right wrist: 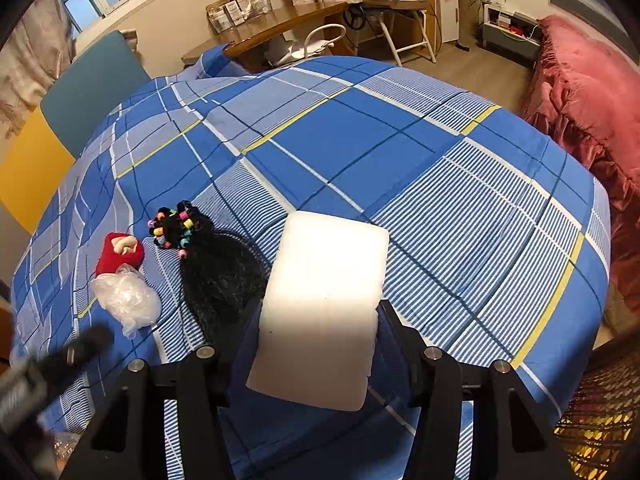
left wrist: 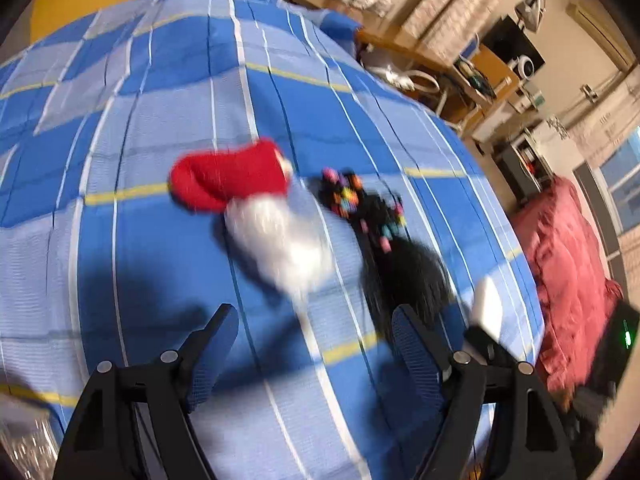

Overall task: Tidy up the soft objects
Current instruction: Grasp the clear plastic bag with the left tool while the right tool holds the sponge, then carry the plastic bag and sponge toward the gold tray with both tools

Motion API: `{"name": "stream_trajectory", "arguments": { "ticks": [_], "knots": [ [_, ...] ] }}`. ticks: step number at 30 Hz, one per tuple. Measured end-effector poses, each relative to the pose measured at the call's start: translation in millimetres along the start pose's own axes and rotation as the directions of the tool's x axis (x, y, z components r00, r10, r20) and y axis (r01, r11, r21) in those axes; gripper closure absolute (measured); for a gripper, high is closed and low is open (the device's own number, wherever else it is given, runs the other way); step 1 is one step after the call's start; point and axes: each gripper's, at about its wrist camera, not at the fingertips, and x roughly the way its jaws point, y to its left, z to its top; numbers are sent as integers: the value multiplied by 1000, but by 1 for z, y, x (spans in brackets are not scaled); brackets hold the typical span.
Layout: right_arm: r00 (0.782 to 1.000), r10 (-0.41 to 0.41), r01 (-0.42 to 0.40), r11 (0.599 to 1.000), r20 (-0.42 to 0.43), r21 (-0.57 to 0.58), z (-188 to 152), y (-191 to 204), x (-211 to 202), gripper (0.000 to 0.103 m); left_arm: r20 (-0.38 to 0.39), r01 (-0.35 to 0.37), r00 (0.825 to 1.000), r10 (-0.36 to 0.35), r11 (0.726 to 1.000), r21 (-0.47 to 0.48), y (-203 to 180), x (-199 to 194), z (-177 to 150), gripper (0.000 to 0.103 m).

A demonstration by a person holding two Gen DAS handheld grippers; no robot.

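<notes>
Foam block point(right wrist: 320, 312), white and soft, is sitting pinched in the right gripper point(right wrist: 316, 344), w/ its two fingers pressing on both sides of it. It is hanging over the blue checked bed cover point(right wrist: 360, 136), not touching it as far as the right view shows. At about 9 o'clock from the block, a black mesh bag point(right wrist: 224, 276) w/ little colored hair ties point(right wrist: 176, 228) at its top end is lying on the cover. Just beside that, further toward 9 o'clock, a red soft toy point(right wrist: 116, 258) and a clear plastic bag point(right wrist: 126, 300) are lying touching each other. The left gripper point(left wrist: 312, 340) is pointing down at the bed w/ fingers spread wide, nothing between them. The toy point(left wrist: 228, 180) is lying at 12 o'clock from it. A pink blanket point(right wrist: 580, 92) is at 2 o'clock, off the bed.
</notes>
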Motion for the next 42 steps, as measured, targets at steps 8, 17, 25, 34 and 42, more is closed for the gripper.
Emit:
{"name": "stream_trajectory", "arguments": {
  "ticks": [8,17,25,34,42],
  "knots": [
    [999,33,-32,999,33,-42,-1,10,-7,46,-9,-31,999,31,999,10,8,32,15,24],
    [993,93,-83,990,78,-116,-2,27,-17,46,-23,-92,996,92,996,17,27,34,3,71],
    [989,111,-86,972,102,-217,-8,46,-22,46,17,-85,996,85,996,-7,36,-7,-15,73],
    [988,98,-62,961,122,-270,-10,53,-23,46,81,-2,997,5,999,-36,43,-77,-56,73],
    [987,75,-32,957,141,-287,-11,56,-25,46,154,22,988,-20,1000,-11,56,-136,-90,73]
  ]
}}
